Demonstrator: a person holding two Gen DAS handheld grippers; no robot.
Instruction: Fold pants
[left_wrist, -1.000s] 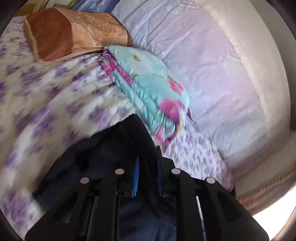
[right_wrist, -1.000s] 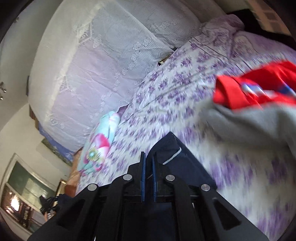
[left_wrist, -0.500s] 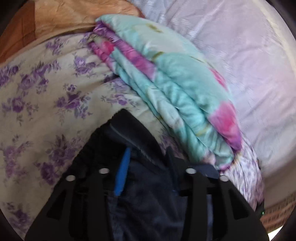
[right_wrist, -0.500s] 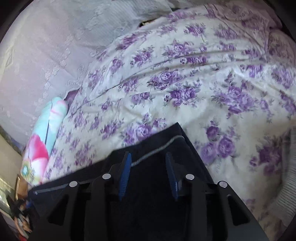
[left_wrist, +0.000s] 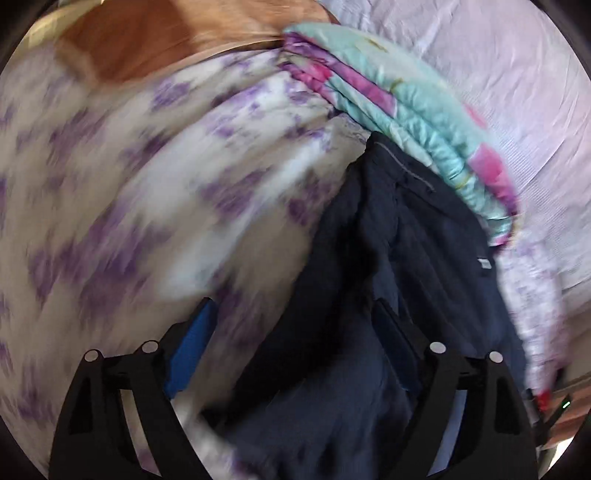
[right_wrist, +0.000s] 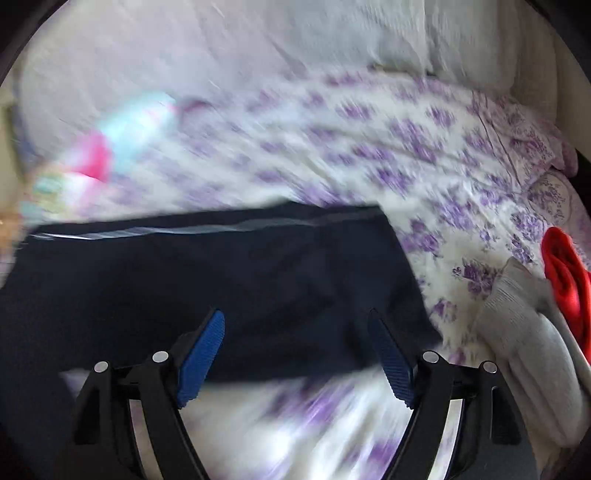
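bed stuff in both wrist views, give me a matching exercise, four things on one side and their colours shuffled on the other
Things:
1. pants
2. bedsheet
3. folded quilt
4. pillow

Colours:
A. turquoise with pink flowers
B. dark navy
C. orange-brown
D. white with purple flowers

Pairs: 1-B, 2-D, 3-A, 4-C
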